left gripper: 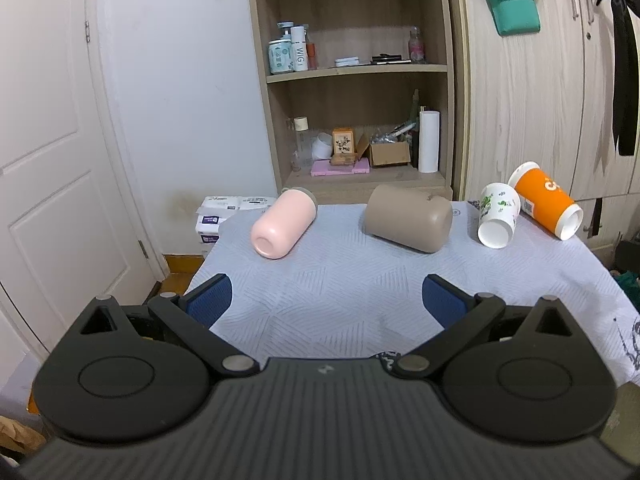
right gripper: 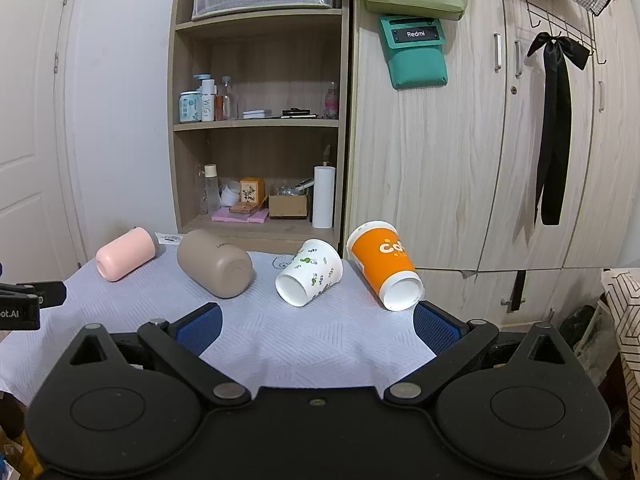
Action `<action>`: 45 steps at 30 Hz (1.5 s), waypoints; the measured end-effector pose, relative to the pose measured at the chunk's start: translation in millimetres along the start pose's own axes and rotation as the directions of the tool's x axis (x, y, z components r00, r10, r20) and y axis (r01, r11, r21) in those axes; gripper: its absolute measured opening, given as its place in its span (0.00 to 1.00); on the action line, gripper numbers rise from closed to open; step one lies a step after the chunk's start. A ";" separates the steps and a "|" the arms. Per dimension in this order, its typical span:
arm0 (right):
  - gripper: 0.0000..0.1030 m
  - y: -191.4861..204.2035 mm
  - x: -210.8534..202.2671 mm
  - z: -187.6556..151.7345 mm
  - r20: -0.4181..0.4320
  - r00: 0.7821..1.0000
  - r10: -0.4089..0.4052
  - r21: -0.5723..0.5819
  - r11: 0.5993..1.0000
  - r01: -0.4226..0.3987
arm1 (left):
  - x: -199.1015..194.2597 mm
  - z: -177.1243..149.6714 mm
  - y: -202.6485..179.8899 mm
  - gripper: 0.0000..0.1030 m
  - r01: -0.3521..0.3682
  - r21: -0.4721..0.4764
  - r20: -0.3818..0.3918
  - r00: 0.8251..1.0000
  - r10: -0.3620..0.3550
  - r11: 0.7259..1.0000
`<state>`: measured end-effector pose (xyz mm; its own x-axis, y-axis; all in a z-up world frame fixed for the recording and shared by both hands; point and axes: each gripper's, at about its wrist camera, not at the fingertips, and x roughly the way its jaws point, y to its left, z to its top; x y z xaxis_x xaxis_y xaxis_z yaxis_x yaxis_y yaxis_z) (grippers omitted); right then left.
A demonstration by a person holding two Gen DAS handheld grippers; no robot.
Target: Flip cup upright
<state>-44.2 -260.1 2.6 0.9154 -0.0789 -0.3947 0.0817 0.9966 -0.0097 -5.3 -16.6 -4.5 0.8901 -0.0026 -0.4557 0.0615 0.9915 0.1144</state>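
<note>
Several cups lie on their sides on a table covered with a white cloth [left gripper: 340, 312]. From left to right they are a pink cup [left gripper: 282, 224] [right gripper: 125, 254], a taupe cup [left gripper: 408, 218] [right gripper: 216, 264], a white floral paper cup [left gripper: 498, 216] [right gripper: 310, 272] and an orange paper cup [left gripper: 546, 204] [right gripper: 384, 264]. My left gripper [left gripper: 326, 300] is open and empty, over the near cloth, short of the pink and taupe cups. My right gripper [right gripper: 318, 328] is open and empty, just short of the two paper cups.
A wooden shelf unit [left gripper: 352, 80] with bottles, boxes and a paper roll stands behind the table. Wardrobe doors [right gripper: 480, 160] are at the right and a white door [left gripper: 48, 160] at the left. Tissue packs [left gripper: 224, 212] sit beyond the table's far left corner.
</note>
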 end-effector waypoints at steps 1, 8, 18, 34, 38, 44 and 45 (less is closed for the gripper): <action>1.00 -0.1 0.5 -0.3 -0.001 1.000 0.000 -0.001 1.000 0.000 | -0.2 0.0 0.5 1.00 0.001 0.002 -0.002 1.000 -0.001 1.000; 1.00 -2.1 0.2 -1.7 -0.007 1.000 -0.003 0.002 1.000 0.003 | 2.5 0.9 3.6 1.00 0.008 -0.011 -0.019 1.000 -0.008 1.000; 1.00 -2.8 1.2 -1.7 -0.020 1.000 -0.002 -0.002 1.000 0.002 | 2.9 -0.4 7.0 1.00 0.004 -0.016 -0.032 0.999 -0.005 1.000; 1.00 -4.0 2.8 -3.5 -0.031 1.000 -0.005 -0.006 1.000 0.005 | 3.1 -1.2 8.0 1.00 -0.005 -0.011 -0.040 0.999 0.004 1.000; 1.00 -3.5 2.8 -3.2 -0.032 0.999 -0.004 -0.009 1.000 0.004 | 3.2 -1.1 7.1 1.00 -0.007 -0.006 -0.043 0.999 0.007 1.000; 1.00 -2.6 3.3 -3.1 -0.037 0.999 -0.004 -0.011 1.000 0.004 | 3.4 0.0 5.8 1.00 -0.008 -0.004 -0.047 0.999 0.008 1.000; 1.00 -2.4 3.8 -2.2 -0.038 0.999 -0.004 -0.011 1.000 0.004 | 3.7 0.1 5.6 1.00 -0.010 -0.004 -0.048 0.999 0.010 1.000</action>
<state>-41.8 -262.7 -0.9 0.8995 -0.0820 -0.4291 0.0805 0.9965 -0.0216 -1.6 -11.0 -5.4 0.8678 0.0131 -0.4967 0.0512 0.9920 0.1156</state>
